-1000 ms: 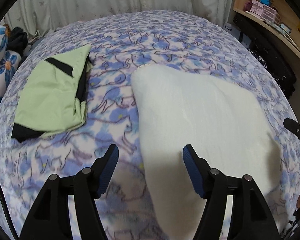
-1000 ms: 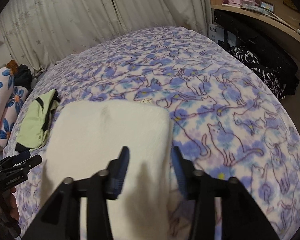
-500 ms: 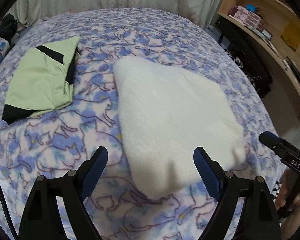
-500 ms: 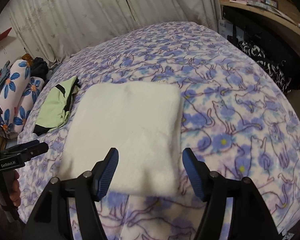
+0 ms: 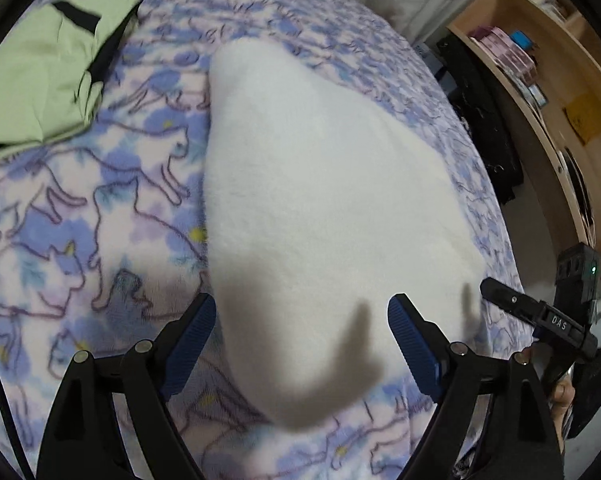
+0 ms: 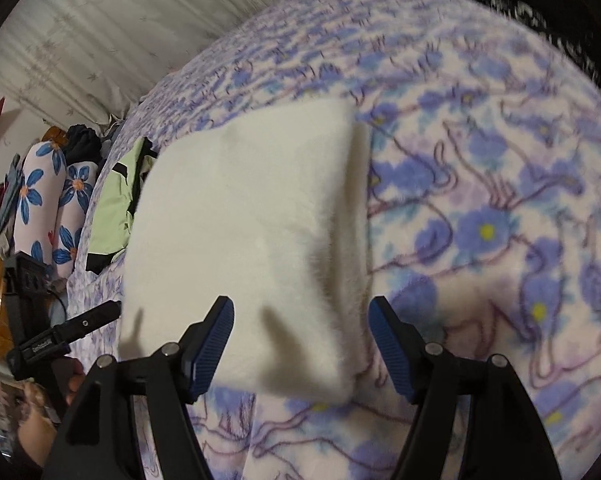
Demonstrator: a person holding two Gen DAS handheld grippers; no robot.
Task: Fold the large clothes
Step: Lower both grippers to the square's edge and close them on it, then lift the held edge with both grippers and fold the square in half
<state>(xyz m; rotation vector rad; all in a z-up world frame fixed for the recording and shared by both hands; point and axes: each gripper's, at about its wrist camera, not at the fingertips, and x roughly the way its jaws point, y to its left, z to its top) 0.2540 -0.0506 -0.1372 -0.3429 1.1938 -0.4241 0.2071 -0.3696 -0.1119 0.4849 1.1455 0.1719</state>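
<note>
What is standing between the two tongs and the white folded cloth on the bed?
Nothing visible. The left tongs and the right tongs, jaws opening, both hang over the near edge of the white folded cloth, with only air between. The green garment lies aside.

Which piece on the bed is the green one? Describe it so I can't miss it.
On the cat-print blanket, look left of the white fluffy folded garment. The green garment lies apart from it, pale lime and smooth, the only piece with black trim.
</note>
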